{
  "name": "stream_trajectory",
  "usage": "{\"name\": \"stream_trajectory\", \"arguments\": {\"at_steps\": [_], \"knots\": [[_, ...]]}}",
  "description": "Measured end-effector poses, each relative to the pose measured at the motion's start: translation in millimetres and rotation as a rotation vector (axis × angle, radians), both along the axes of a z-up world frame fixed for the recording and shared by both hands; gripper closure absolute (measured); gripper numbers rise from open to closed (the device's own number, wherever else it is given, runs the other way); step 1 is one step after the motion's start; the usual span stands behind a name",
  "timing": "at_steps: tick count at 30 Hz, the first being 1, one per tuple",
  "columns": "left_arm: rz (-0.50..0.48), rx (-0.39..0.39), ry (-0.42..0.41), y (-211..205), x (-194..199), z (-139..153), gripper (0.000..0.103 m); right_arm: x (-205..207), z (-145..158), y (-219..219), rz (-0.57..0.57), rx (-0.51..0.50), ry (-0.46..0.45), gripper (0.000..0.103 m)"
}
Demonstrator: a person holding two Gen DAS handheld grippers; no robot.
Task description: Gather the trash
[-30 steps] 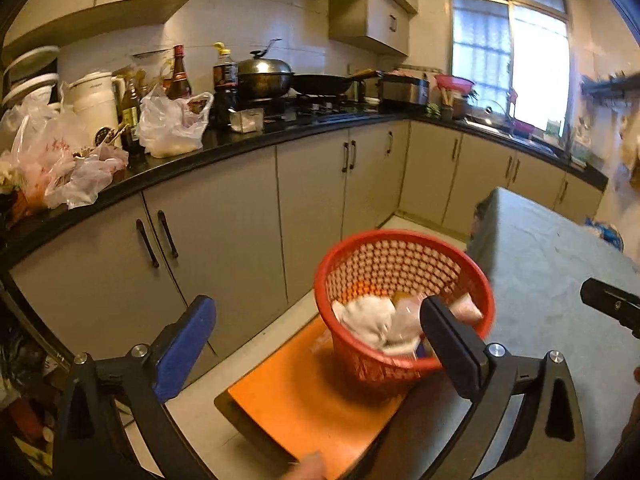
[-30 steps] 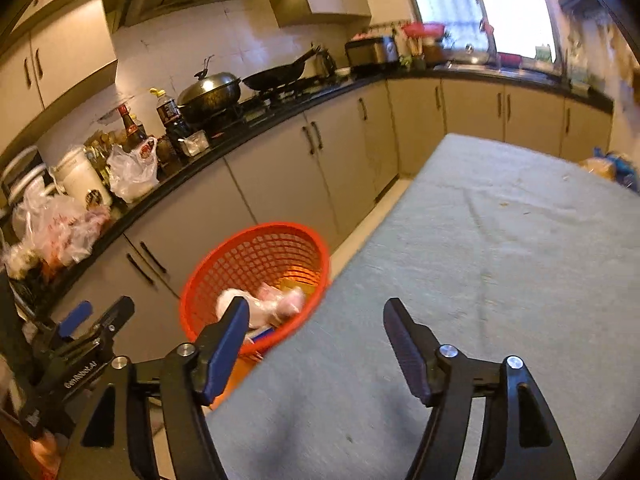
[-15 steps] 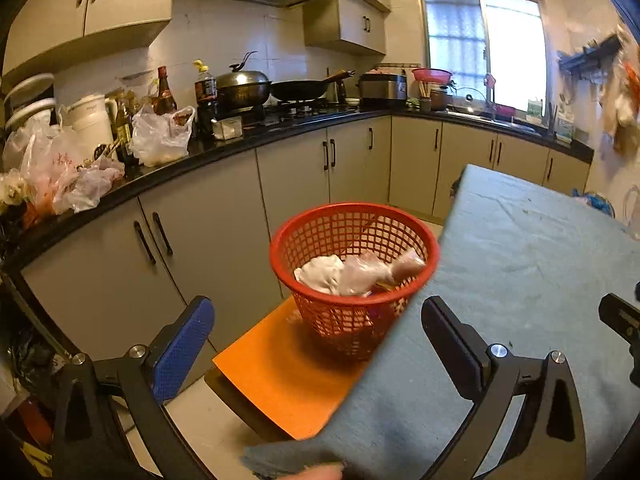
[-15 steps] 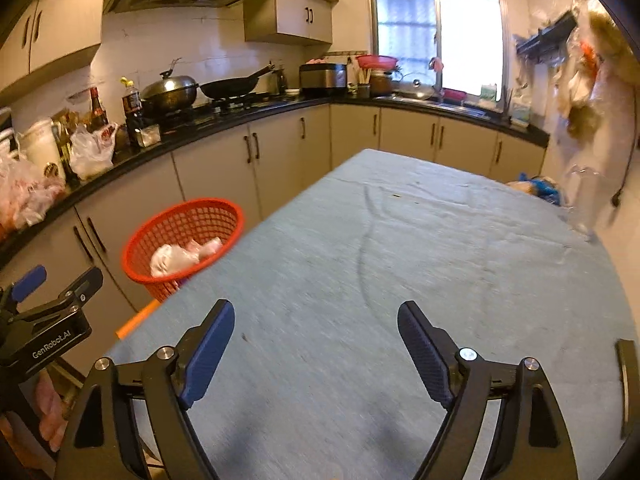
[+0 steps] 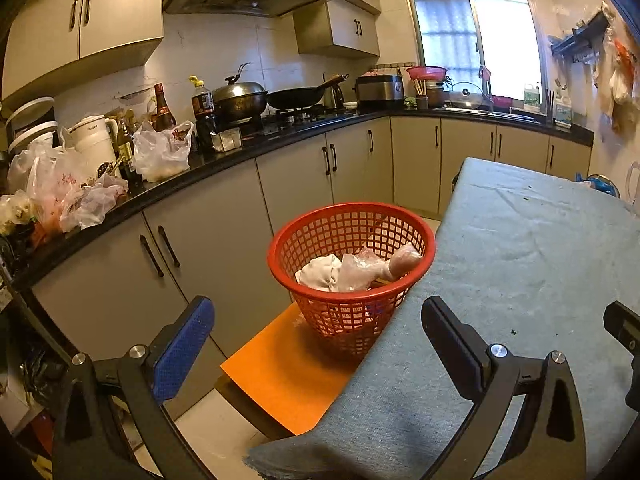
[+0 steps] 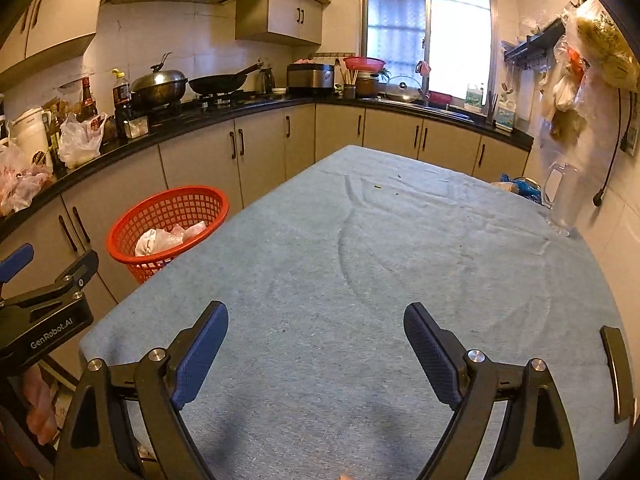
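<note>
Right gripper low centre frame, jaws just widened, nothing between. Left gripper agape, empty too. Red basket mid-frame beside table, crumpled trash inside.

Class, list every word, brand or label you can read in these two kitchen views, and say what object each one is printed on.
"GenRobot.AI": white lettering on the black body of the left tool, seen from the right wrist view.
White kettle: a short dark brand word, too small to read with confidence.
Bottles on the counter: labels too blurred to read.
White jug by the window: green label, unreadable.
Plastic bag: red print, unreadable.
</note>
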State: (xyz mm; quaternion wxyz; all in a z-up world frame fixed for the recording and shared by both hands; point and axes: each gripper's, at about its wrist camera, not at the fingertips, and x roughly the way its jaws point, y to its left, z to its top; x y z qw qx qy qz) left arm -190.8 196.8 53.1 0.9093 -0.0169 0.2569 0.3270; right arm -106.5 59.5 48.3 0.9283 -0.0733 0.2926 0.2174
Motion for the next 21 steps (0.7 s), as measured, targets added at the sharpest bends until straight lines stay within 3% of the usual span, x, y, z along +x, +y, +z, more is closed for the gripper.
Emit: {"name": "stream_trajectory", "arguments": {"at_steps": [21], "knots": [[-0.014, -0.025, 0.01, 15, 2, -12, 0.0, -1, -10, 19, 0.018, -0.055, 0.012, 0.011]]}}
